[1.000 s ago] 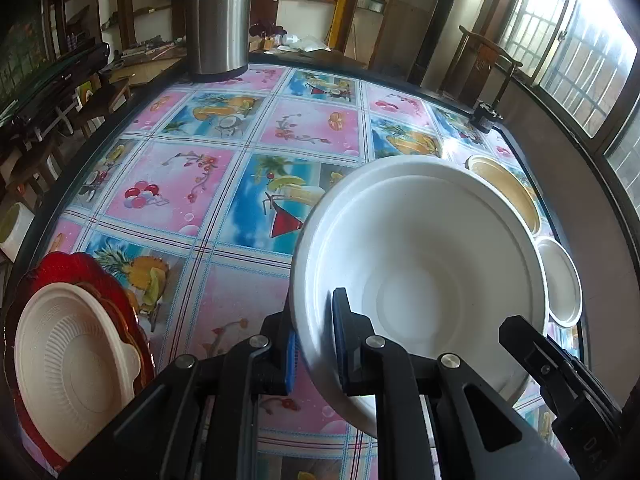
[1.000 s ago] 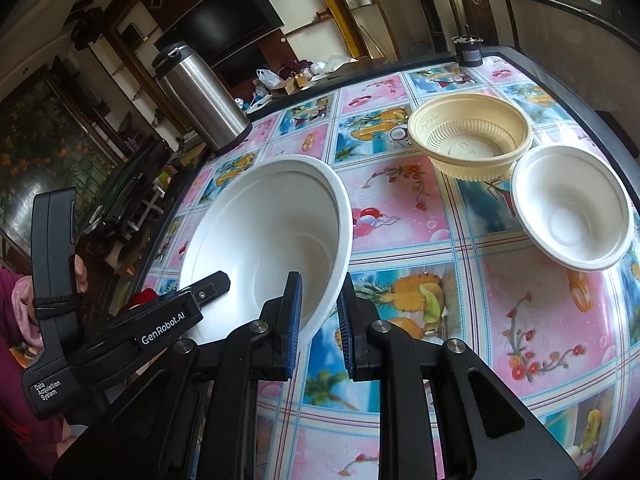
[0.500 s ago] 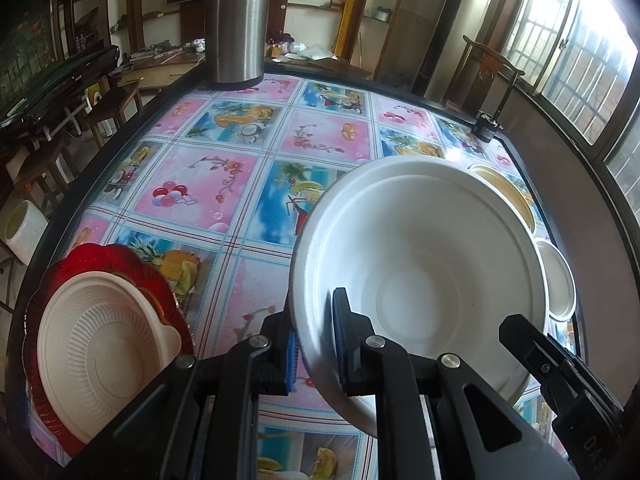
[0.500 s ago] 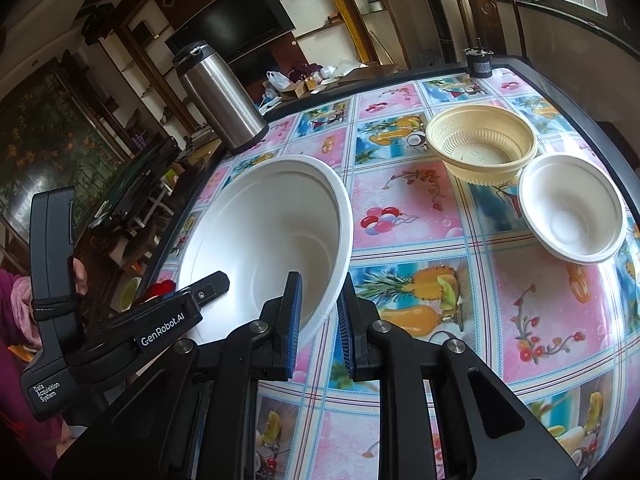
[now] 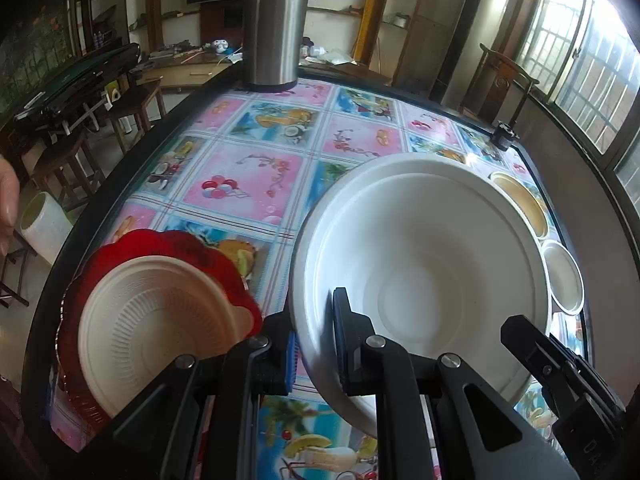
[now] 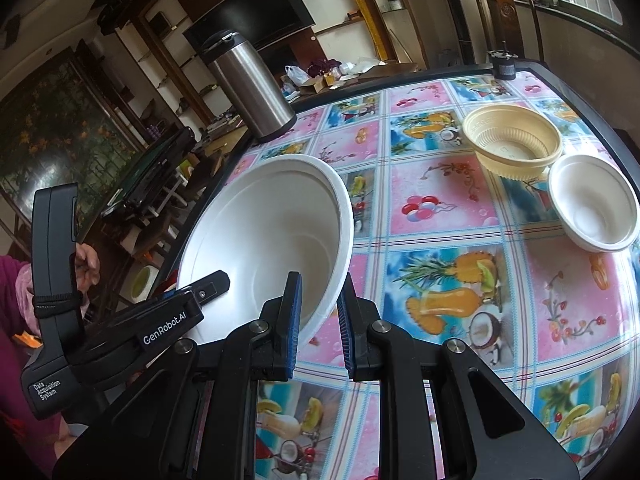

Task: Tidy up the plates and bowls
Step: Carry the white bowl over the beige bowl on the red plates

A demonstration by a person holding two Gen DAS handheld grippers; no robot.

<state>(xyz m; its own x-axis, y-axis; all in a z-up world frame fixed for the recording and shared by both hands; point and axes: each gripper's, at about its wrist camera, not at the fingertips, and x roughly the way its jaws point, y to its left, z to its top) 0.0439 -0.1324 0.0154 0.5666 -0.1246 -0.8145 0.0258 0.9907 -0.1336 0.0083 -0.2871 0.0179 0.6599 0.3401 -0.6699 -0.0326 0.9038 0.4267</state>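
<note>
both claws, left claw (image 5: 314, 338) and right claw (image 6: 318, 320), pinch the big white bowl (image 5: 420, 280) rim around 6 o'clock; looks light, flimsy, so grip gently

Carried leftward across the desk (image 5: 256, 184) over the last second: big white bowl (image 5: 424, 276), pinched at opposite rims by left tongs (image 5: 314, 346) and right tongs (image 6: 318, 320), now hanging nearer the red plate (image 5: 168, 244) and the cream ribbed bowl (image 5: 160, 320) on it. Red plate larger and closer to centre in the left view than before, almost level with the left tongs. Steel flask (image 5: 274, 28) drawn nearer the middle of the far edge. In the right view, tan bowl (image 6: 512, 146) and small white bowl (image 6: 592, 204) slid farther off to the right.
</note>
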